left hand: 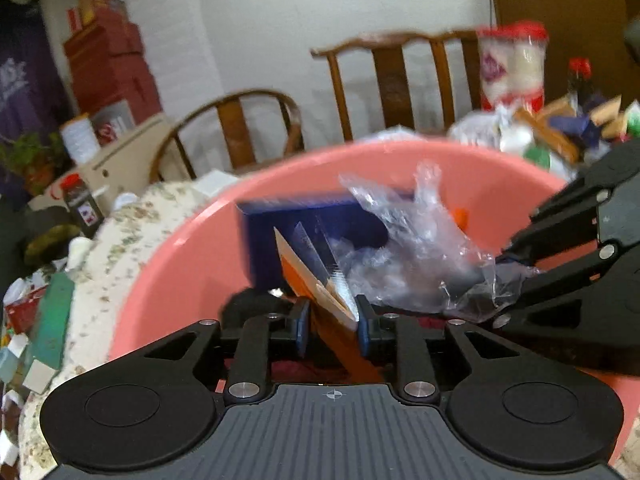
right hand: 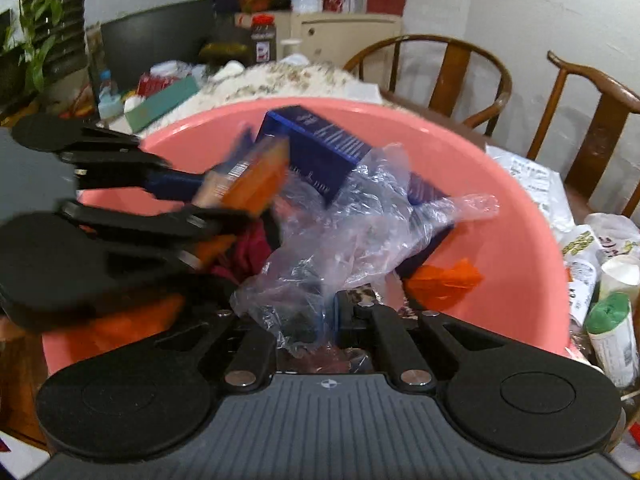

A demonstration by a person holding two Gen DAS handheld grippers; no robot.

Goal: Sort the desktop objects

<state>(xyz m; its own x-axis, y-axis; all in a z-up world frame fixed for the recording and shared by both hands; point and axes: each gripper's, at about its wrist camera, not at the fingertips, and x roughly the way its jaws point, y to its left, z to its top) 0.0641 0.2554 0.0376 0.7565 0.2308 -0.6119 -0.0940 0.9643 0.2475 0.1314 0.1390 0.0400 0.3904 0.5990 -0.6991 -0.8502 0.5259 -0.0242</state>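
Note:
A pink basin (left hand: 180, 240) (right hand: 500, 220) holds a dark blue box (left hand: 272, 232) (right hand: 316, 136), an orange scrap (right hand: 444, 276) and a dark red cloth (right hand: 252, 244). My left gripper (left hand: 334, 320) (right hand: 228, 200) hangs over the basin, open, with a flat orange-and-white carton (left hand: 304, 268) (right hand: 256, 180) slanting loosely between its blue pads. From the right, my right gripper (right hand: 326, 316) (left hand: 506, 256) reaches over the basin, shut on a crumpled clear plastic bag (left hand: 416, 240) (right hand: 360, 216). The bag hides its left fingertip.
The basin sits on a round table with a floral cloth (left hand: 120, 240). A green box (left hand: 52, 320) and a dark jar (left hand: 82, 204) lie left of it. Packets, a green roll (right hand: 608, 316) and red-lidded jars (left hand: 512, 68) crowd the right. Wooden chairs (left hand: 392, 80) stand behind.

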